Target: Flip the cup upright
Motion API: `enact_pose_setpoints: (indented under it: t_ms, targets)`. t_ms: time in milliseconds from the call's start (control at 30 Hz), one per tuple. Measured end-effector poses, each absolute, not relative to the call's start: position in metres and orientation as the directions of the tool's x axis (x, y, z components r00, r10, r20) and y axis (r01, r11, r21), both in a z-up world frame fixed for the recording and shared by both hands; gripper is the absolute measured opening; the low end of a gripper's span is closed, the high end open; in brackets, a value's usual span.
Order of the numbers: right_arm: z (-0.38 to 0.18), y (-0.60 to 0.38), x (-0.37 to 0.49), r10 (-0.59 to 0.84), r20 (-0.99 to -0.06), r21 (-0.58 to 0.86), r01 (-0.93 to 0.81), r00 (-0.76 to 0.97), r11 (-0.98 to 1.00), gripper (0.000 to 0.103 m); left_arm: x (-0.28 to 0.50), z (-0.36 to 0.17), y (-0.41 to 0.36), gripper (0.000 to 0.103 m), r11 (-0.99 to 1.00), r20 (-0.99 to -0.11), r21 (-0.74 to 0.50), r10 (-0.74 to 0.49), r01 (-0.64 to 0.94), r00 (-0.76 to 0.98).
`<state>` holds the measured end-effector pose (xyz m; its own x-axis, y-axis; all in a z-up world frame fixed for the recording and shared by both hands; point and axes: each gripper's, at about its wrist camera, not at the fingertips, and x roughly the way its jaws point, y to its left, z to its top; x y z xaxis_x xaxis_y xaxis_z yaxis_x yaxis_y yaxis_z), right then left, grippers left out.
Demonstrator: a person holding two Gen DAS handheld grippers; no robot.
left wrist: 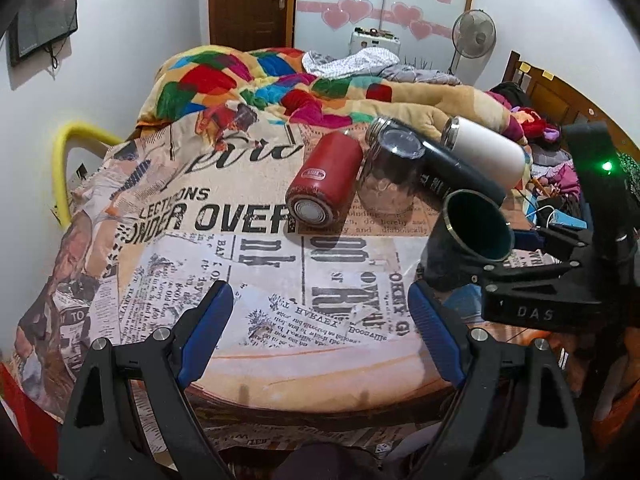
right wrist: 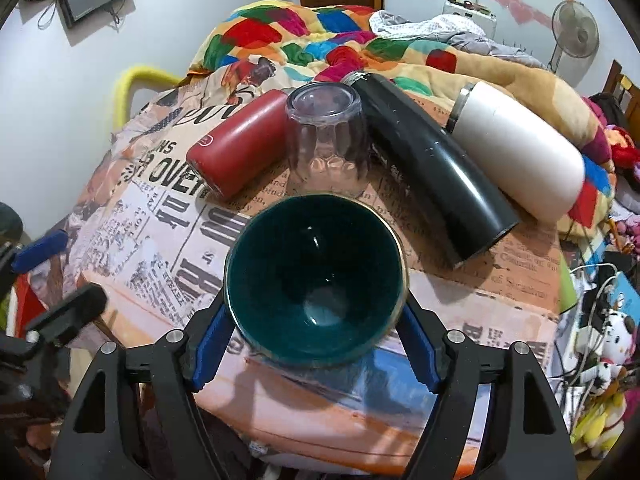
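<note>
A dark teal cup (right wrist: 316, 276) with a thin gold rim is held between the blue pads of my right gripper (right wrist: 316, 344), tilted, its open mouth facing the camera, above the table's near part. In the left wrist view the same cup (left wrist: 478, 226) hangs at the right with its mouth facing left and up, held by the right gripper (left wrist: 532, 248). My left gripper (left wrist: 320, 320) is open and empty, low over the front of the newspaper-print tablecloth (left wrist: 224, 240).
Further back on the table lie a red flask (left wrist: 324, 184), a clear glass standing upside down (left wrist: 390, 172), a black flask (left wrist: 452, 168) and a white flask (left wrist: 488, 150). A colourful blanket (left wrist: 260, 80) is heaped behind. Cables and toys (right wrist: 600, 340) crowd the right side.
</note>
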<state>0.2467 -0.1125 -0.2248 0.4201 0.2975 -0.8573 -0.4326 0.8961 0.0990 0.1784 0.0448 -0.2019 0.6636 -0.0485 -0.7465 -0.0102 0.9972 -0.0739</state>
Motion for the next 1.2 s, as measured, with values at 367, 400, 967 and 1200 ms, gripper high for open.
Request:
enact_pose_setpoints:
  t_ms: [367, 400, 967, 1200]
  targets:
    - [-0.143, -0.150, 0.198, 0.344, -0.735, 0.085, -0.424, 0.584, 0.902, 0.073, 0.136, -0.121, 0.027, 0.089, 0.996, -0.614, -0.088, -0.073, 0.024, 0.786]
    - [-0.127, -0.157, 0.188, 0.353, -0.701, 0.084, -0.420, 0.620, 0.903, 0.073, 0.130, -0.109, 0.025, 0.089, 0.995, -0.587, -0.094, -0.082, 0.032, 0.805]
    - [0.019, -0.205, 0.045, 0.399, -0.152, 0.067, -0.394, 0.904, 0.917, 0.079, -0.006, 0.016, -0.018, 0.098, 0.999, -0.092, -0.018, -0.041, 0.040, 0.995]
    - [0.008, -0.204, 0.041, 0.348, -0.145, 0.056, -0.344, 0.926, 0.937, 0.097, -0.015, 0.011, -0.015, 0.103, 0.999, -0.093, -0.049, -0.003, -0.001, 0.996]
